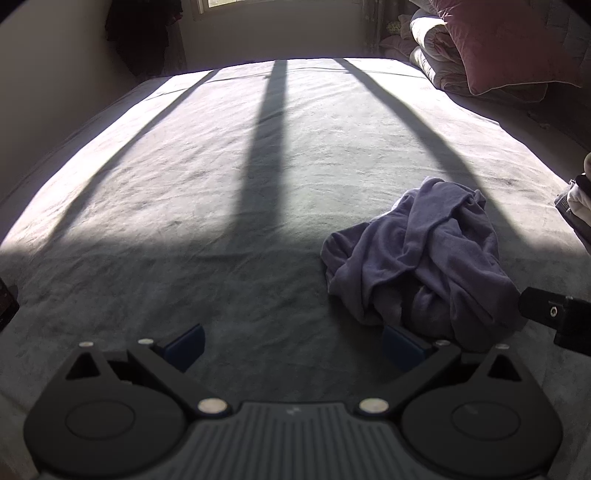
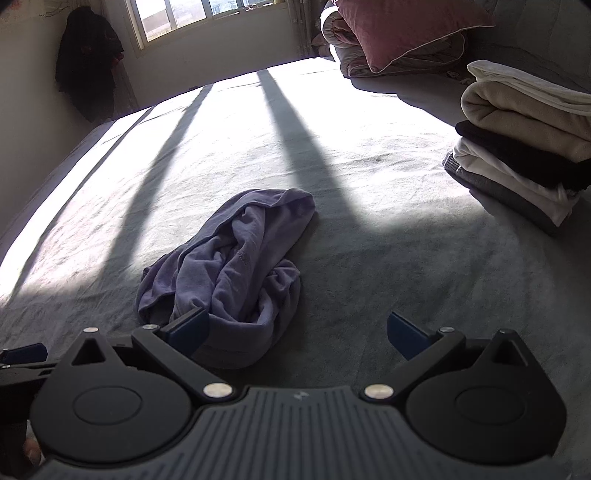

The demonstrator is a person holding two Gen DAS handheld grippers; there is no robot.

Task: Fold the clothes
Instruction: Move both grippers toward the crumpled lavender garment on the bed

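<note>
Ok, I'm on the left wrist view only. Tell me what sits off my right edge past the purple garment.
Observer: A stack of folded clothes, cream, black, white and grey layers, rests on the bed there.
Operator: Report the right gripper's jaws.
Observer: The right gripper is open, with nothing between its fingers; its left fingertip overlaps the near edge of the purple garment in that view.
Operator: Give me the room's far left corner.
Observer: A dark coat hangs on the wall beside the window.
</note>
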